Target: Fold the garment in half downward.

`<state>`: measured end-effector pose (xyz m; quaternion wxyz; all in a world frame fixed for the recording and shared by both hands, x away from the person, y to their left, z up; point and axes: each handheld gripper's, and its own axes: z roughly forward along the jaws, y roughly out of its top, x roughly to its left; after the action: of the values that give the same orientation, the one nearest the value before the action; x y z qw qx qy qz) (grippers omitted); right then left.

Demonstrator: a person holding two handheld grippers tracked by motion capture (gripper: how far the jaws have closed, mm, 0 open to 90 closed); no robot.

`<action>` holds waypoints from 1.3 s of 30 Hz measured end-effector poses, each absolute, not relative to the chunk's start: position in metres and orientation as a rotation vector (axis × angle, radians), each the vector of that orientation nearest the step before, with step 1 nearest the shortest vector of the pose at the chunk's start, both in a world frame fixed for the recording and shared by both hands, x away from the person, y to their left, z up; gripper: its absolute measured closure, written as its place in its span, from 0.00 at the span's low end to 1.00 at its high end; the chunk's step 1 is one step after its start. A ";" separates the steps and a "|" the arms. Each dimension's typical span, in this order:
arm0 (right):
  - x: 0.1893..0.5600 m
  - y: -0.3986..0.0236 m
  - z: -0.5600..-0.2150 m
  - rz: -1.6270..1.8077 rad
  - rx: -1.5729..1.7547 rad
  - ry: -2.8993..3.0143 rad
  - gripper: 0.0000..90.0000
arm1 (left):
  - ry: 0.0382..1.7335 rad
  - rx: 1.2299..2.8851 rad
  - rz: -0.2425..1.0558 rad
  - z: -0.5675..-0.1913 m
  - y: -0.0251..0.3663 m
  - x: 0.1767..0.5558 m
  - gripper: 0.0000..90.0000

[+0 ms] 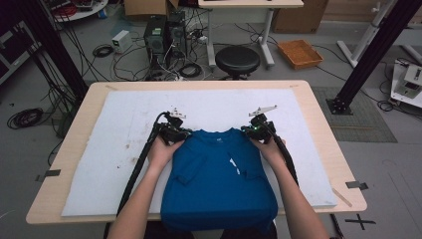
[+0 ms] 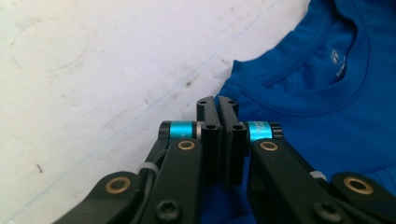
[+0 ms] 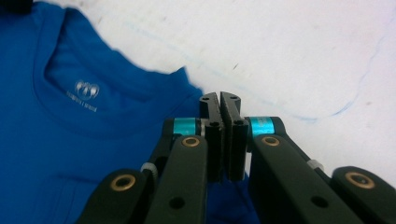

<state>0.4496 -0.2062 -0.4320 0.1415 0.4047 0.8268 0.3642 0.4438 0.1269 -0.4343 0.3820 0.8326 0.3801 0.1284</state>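
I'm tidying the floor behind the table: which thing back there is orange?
The shallow tray on the floor at the back right, beside the round black stool. The boxes and cables around it are dark or pale.

One blue T-shirt (image 1: 219,174), two grippers, one white mat (image 1: 114,144)

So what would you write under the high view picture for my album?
Two hands pinch the shoulders of a blue shirt with the left gripper and right gripper on a white mat.

Your blue cotton T-shirt (image 1: 219,179): hem hangs past the table edge, cut off at the frame bottom | collar print (image 3: 87,95): too small to read | fabric between your closed jaws: cannot tell
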 end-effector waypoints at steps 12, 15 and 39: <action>0.464 -0.212 -0.436 1.107 1.259 2.375 0.80 | 0.977 2.120 0.294 -0.438 0.130 0.451 0.97; 0.465 -0.208 -0.438 1.090 1.237 2.388 0.77 | 0.983 2.118 0.290 -0.438 0.130 0.451 0.97; 0.461 -0.211 -0.407 1.180 1.115 2.292 0.99 | 0.923 2.005 0.378 -0.405 0.141 0.444 0.98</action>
<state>0.4607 -0.2110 -0.4068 0.1655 0.3913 0.8048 0.4144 0.4442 0.1411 -0.4054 0.4361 0.8057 0.3710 0.1518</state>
